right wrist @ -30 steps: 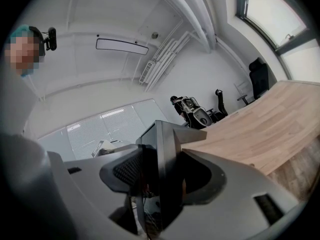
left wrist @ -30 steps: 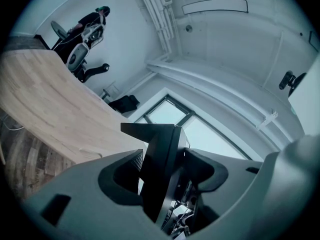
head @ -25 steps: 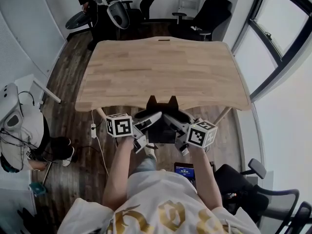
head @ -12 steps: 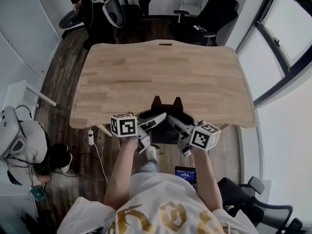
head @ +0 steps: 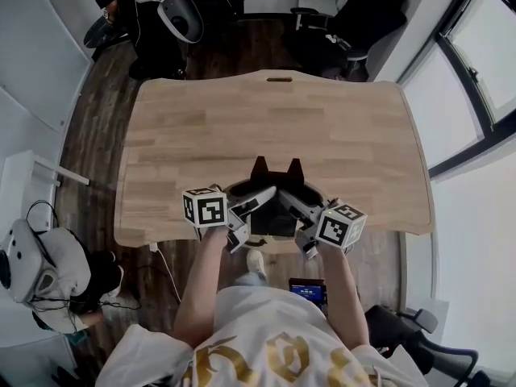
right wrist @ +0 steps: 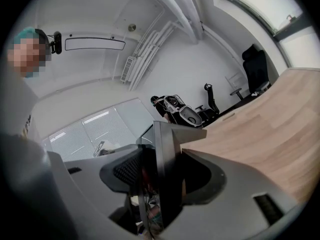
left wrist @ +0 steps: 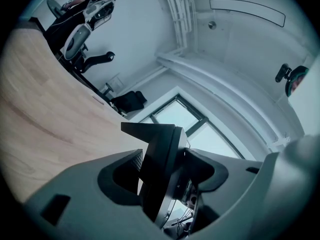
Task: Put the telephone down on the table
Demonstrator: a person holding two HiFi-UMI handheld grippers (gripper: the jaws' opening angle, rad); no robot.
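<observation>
The black telephone [head: 272, 208] hangs just above the near edge of the wooden table [head: 266, 127], held from both sides. My left gripper [head: 251, 202] is shut on its left side and my right gripper [head: 295, 204] is shut on its right side. In the left gripper view the telephone [left wrist: 161, 156] stands edge-on between the grey jaws of the left gripper [left wrist: 165, 176], with the tabletop [left wrist: 45, 109] stretching beyond it. The right gripper view shows the same dark slab, the telephone [right wrist: 167, 171], clamped in the right gripper [right wrist: 160, 184].
Black office chairs [head: 355, 22] stand beyond the table's far edge. A person with equipment [head: 153, 6] is at the far left. White gear [head: 32, 272] lies on the floor at the left. A window [head: 476, 71] runs along the right. A small lit screen [head: 309, 289] sits by my waist.
Both grippers have carried the telephone forward together. It hung in front of the table's near edge; now it is over the tabletop just inside that edge. The grip is unchanged.
</observation>
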